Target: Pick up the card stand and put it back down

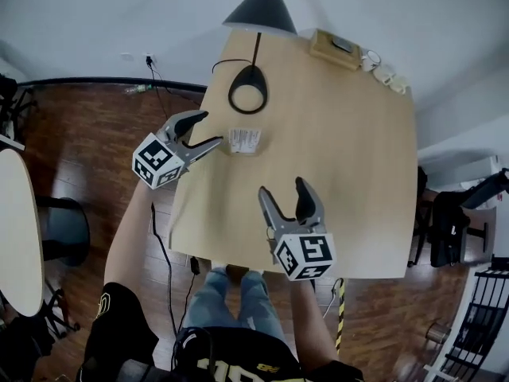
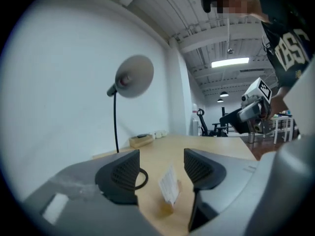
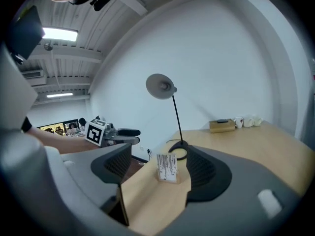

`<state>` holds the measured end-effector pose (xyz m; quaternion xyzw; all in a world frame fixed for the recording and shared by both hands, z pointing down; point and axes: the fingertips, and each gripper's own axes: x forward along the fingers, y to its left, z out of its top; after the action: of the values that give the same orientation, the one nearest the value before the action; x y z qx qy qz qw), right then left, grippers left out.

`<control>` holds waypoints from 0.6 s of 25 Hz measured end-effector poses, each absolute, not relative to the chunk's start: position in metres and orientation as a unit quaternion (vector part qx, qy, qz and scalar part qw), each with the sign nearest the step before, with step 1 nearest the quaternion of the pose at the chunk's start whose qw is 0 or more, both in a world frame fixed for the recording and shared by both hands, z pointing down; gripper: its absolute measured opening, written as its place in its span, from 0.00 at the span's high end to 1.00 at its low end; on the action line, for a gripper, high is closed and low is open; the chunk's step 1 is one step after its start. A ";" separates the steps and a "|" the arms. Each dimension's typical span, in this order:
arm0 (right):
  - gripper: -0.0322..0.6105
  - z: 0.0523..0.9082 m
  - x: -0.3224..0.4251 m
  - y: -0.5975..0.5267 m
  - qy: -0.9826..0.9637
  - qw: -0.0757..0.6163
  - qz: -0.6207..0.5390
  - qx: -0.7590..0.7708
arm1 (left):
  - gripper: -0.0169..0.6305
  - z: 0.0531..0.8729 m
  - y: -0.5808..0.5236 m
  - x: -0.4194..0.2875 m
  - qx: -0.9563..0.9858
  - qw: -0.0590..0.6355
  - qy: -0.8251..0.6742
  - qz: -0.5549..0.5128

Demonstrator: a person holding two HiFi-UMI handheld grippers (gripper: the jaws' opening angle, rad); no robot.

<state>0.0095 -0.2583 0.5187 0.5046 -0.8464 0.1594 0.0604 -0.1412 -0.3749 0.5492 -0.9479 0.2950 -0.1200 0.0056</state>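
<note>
1. Left gripper (image 1: 208, 128), in the head view, is at the left edge of the table (image 1: 350, 157), with its 2 jaws apart and nothing between them. The card stand (image 1: 244, 140) stands on the table just beside the tips of these jaws, on their right side. From this view I cannot tell if the lower tip touches it. The right gripper (image 1: 283, 188) is nearer to the person, and its 2 jaws are also spread with only bare table between them. It is well apart from the stand. Behind the stand is the round base of the lamp (image 1: 248, 90), and a wooden box (image 1: 336, 48) and some cups (image 1: 386, 74) are at the far edge.

2. In the left gripper view the 2 ribbed pads (image 2: 125, 173) stand apart. The card stand (image 2: 169, 188) shows in the gap between them, but lower and ahead, on the table top. No pad presses on it. The lamp (image 2: 134, 77) rises on the left, in front of the white wall.

3. In the right gripper view the jaws are open too. The card stand (image 3: 167, 167) shows between them, far ahead on the table, upright with its white card facing this camera. The left gripper (image 3: 135, 135) hangs to the left of the stand, higher than it.
</note>
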 end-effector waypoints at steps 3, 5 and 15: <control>0.40 0.480 0.002 -0.256 -0.854 0.042 0.138 0.499 | 0.50 0.489 -0.344 -0.145 -0.947 0.026 0.311 -0.076; 0.40 0.455 -0.001 -0.254 -0.858 0.026 0.126 0.497 | 0.46 0.451 -0.322 -0.144 -0.943 0.044 0.324 -0.058; 0.40 0.373 -0.017 -0.246 -0.881 -0.029 0.070 0.468 | 0.45 0.339 -0.242 -0.162 -0.875 0.086 0.475 -0.022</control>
<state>-0.0171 -0.2455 0.3734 0.4676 -0.8806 0.0703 -0.0290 -0.1618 -0.2419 0.3386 -0.8754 0.4751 -0.0216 0.0863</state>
